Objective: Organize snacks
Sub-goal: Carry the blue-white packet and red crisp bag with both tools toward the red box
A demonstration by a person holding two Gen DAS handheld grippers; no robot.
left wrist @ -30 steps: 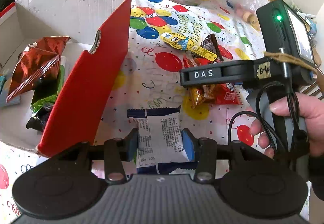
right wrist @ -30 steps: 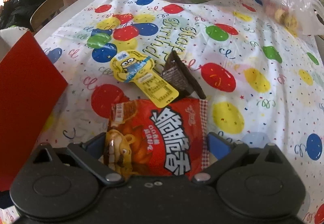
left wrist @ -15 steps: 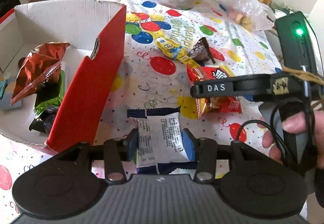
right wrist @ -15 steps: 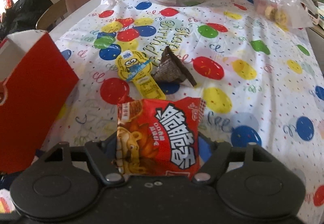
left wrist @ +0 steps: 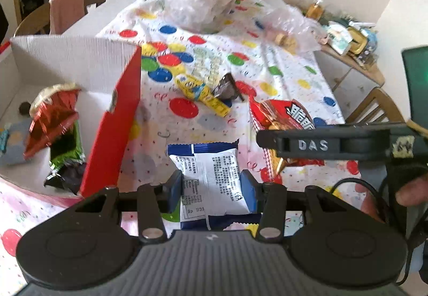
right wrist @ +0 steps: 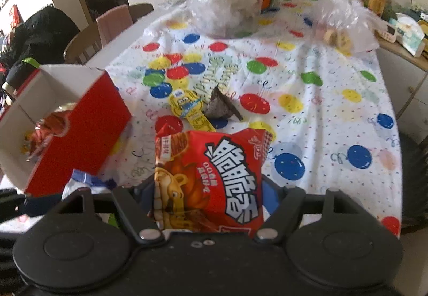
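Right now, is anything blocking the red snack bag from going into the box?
Partly. The red snack bag is held in the right gripper, and the red box stands open-topped to its left. The box's red side wall faces the bag, so it must go over that wall.

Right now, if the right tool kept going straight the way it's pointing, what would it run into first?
Probably the tablecloth. The right tool, holding the red snack bag, points down at the table; the yellow snack packet and the dark triangular wrapper lie nearest that line, though depth is hard to judge.
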